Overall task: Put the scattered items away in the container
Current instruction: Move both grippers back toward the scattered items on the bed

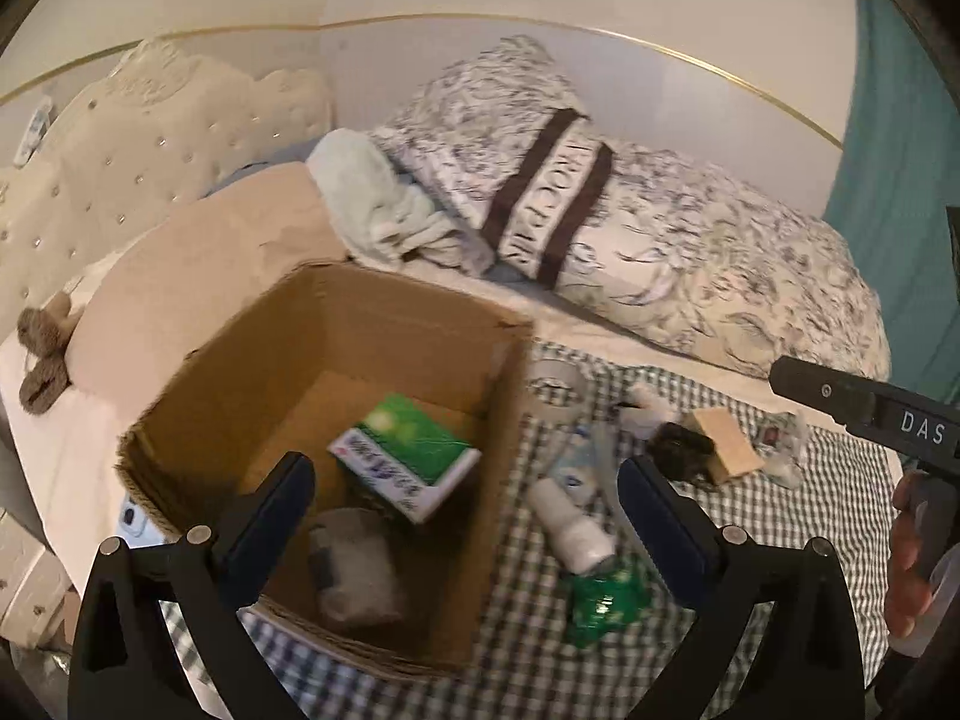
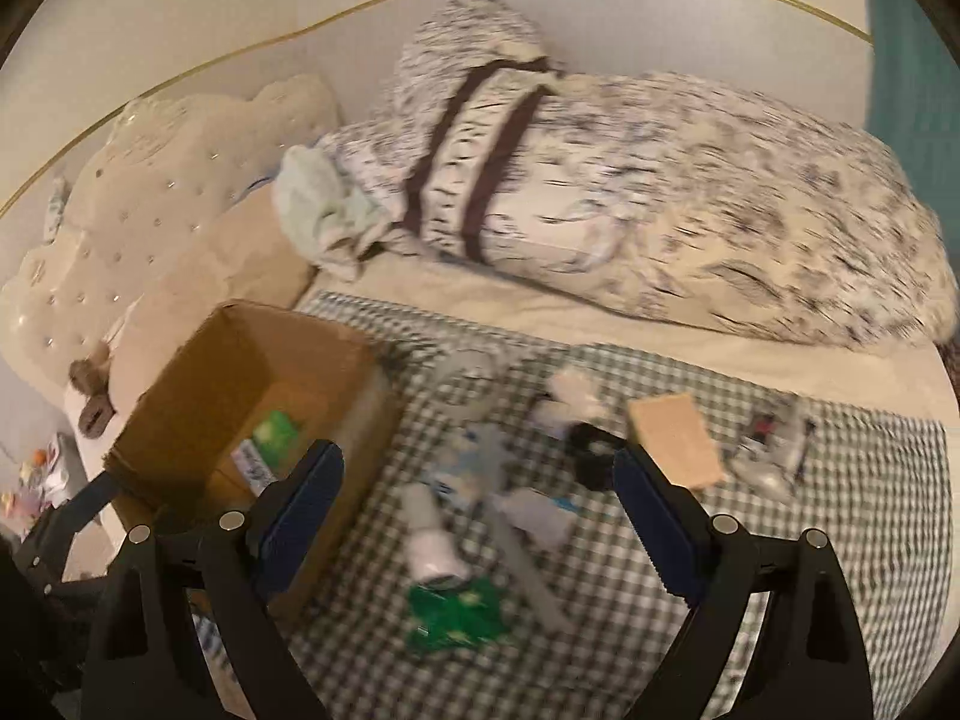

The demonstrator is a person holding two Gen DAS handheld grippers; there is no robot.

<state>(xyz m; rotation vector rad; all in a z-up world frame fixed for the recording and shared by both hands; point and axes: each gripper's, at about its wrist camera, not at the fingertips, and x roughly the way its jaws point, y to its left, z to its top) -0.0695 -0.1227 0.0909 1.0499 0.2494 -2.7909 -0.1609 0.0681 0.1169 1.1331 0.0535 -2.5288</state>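
Note:
An open cardboard box (image 1: 198,396) stands on the bed's checked cloth; it also shows in the right wrist view (image 2: 240,360). Inside lie a green and white carton (image 1: 408,456) and a pale wrapped item (image 1: 354,570). To its right are scattered a white bottle (image 1: 570,525), a green packet (image 1: 606,603), a tape roll (image 1: 555,387), a black object (image 1: 681,450) and a tan block (image 1: 729,438). My left gripper (image 1: 465,516) is open and empty above the box's near right side. My right gripper (image 2: 477,492) is open and empty above the bottle (image 2: 429,534) and green packet (image 2: 456,615).
A patterned duvet (image 1: 690,252) and a pale green towel (image 1: 372,198) lie behind the items. A cream tufted headboard (image 1: 150,144) and beige pillow (image 1: 198,276) sit left. The right gripper's body (image 1: 870,414) reaches in at the right. A small clear packet (image 2: 774,444) lies far right.

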